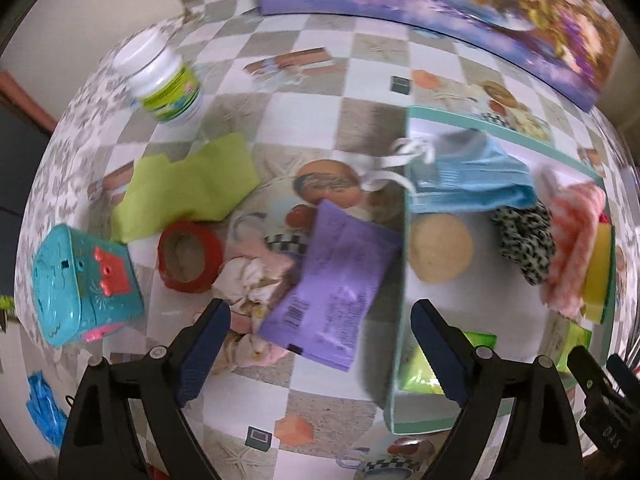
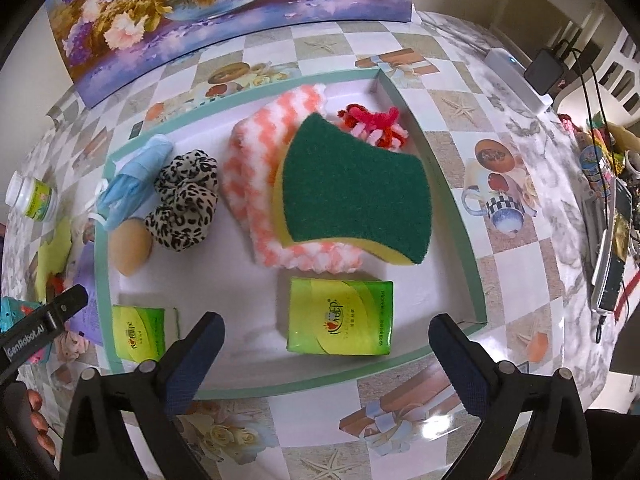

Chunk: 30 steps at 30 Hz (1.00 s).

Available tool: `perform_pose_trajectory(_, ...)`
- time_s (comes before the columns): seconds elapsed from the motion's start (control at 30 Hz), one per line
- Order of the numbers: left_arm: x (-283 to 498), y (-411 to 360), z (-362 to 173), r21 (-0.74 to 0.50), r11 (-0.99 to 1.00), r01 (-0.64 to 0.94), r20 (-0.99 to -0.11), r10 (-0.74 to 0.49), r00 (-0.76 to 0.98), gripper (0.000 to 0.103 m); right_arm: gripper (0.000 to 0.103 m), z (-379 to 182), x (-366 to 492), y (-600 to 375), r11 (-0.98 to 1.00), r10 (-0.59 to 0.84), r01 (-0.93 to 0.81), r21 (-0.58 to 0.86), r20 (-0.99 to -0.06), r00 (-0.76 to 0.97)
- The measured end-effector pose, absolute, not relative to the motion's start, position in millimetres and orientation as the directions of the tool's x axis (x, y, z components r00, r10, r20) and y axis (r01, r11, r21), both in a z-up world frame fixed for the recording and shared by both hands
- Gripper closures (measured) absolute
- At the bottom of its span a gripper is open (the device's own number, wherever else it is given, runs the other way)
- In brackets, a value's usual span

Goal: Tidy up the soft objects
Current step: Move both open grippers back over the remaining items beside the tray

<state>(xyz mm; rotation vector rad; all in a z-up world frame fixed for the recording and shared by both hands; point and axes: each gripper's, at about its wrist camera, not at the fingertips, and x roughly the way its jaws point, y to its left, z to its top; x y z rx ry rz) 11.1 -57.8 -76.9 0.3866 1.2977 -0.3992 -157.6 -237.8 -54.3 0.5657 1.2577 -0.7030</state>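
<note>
My left gripper is open and empty above a purple packet that lies on a pink-white cloth bundle left of the teal-rimmed tray. My right gripper is open and empty over the tray's front, near a green tissue pack. In the tray lie a green-yellow sponge on an orange-white cloth, a leopard scrunchie, a blue mask, a beige puff, red yarn and a second tissue pack.
On the checked tablecloth left of the tray are a red tape roll, a green cloth, a teal toy box and a white bottle. A flower painting stands at the back. Electronics lie at the right.
</note>
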Motion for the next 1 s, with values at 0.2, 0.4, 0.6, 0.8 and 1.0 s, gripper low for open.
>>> perform_pose_trajectory(0.2,29.7,-41.0,-75.5,0.004,0.893,0.45,-0.977,-0.092,0.191,0.011,0.0,-41.2,-150.3,-221.8,0.687,-0.19,0.726,0.005,-0.964,0.186)
perform_pose_trajectory(0.4,52.4,-16.9,-59.7,0.076,0.895,0.439,-0.963,-0.048,0.265,0.011,0.0,-32.0,-128.2,-204.9,0.711,-0.18,0.702,0.034,-0.957,0.228)
perform_pose_trajectory(0.6,81.0,14.6,-50.5,0.055,0.918,0.392,-0.962,-0.056,0.266,0.011,0.0,-24.9,-97.4,-179.6,0.755,-0.16,0.653,0.055,-0.951,0.266)
perform_pose_trajectory(0.8,92.6,32.5,-44.8,0.017,0.925,0.379,-0.964,-0.086,0.253,0.011,0.0,-26.6,-70.9,-154.6,0.783,-0.126,0.617,0.079,-0.951,0.282)
perform_pose_trajectory(1.0,97.2,37.0,-34.2,-0.011,0.916,0.4,-0.954,-0.129,0.27,0.011,0.0,-29.4,-52.5,-132.2,0.805,-0.107,0.587,0.091,-0.95,0.294)
